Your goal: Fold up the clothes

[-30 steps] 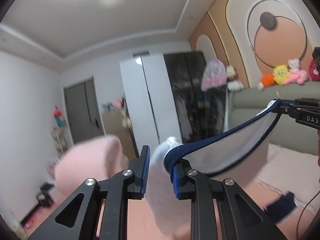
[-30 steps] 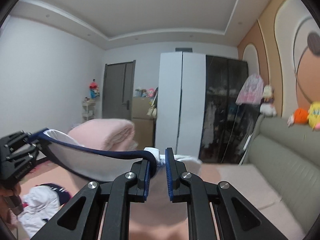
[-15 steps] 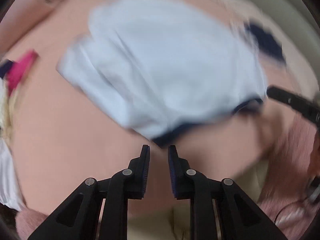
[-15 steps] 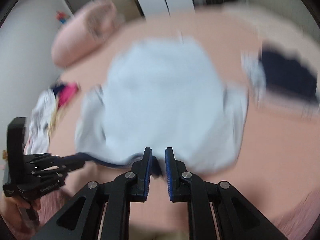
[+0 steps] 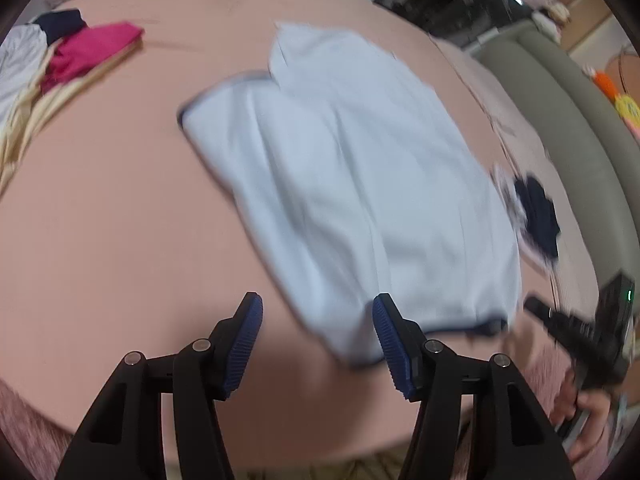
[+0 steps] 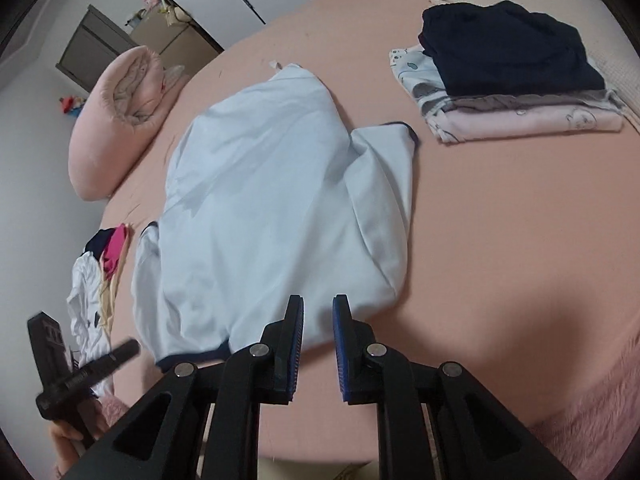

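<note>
On the pink bed (image 6: 500, 220) a pale blue shirt (image 6: 272, 200) lies spread out near the middle, with its dark blue neck trim at the near edge, close to both grippers. One sleeve with a dark blue cuff points toward the far right corner, and the other sleeve lies on the left side. The shirt has soft wrinkles and one side is bunched up a bit. The left gripper (image 5: 318, 344) hangs just above the near edge of the shirt (image 5: 352, 200) with its jaws wide apart and nothing in them. The right gripper (image 6: 318, 346) is over the near edge of the bed too, right by the shirt's hem; its jaws stand a little apart and hold nothing. Toward the far right corner sits a stack (image 6: 512, 80) of folded clothes, with a dark blue one on top and pale pink ones below. Along the left edge lies a heap (image 6: 100, 276) of loose clothes, white, bright pink, cream and dark blue. A rolled pink blanket (image 6: 116, 120) rests at the far left corner. The left view is a bit blurry.
</note>
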`<state>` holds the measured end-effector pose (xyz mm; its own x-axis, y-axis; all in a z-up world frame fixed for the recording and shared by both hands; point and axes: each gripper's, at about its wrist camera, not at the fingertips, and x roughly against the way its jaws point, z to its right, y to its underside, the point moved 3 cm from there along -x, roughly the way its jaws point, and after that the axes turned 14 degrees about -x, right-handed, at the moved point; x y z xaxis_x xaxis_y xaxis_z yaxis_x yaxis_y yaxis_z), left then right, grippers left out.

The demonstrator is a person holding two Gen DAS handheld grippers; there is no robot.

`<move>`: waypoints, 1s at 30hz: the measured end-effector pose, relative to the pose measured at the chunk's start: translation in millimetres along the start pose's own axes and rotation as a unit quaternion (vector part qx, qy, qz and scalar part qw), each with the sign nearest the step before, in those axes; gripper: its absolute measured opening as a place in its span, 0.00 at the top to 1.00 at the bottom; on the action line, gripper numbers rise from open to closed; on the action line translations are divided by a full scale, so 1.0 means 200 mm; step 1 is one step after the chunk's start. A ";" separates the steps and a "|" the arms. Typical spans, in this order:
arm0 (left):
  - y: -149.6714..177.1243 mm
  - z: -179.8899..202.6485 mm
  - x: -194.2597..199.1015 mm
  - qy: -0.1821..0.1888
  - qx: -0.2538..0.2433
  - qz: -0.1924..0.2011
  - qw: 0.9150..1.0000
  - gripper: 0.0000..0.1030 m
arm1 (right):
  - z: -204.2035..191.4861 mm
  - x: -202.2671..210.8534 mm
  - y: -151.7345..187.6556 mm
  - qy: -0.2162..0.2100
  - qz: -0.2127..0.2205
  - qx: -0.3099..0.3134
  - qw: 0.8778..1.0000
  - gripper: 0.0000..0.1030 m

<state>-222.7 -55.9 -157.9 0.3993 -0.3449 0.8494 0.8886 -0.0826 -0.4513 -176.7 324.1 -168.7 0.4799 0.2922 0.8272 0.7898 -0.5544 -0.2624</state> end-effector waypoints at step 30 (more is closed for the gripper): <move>0.30 -0.41 0.08 0.015 0.226 0.028 0.974 0.48 | 0.19 -0.15 -0.04 0.024 -0.031 -0.087 0.995 0.64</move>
<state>-181.4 -143.6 -195.0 0.4484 -0.3645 0.8161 0.8775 0.3535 -0.3242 -183.6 349.1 -210.5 0.4096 0.2949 0.8633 0.7372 -0.6644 -0.1228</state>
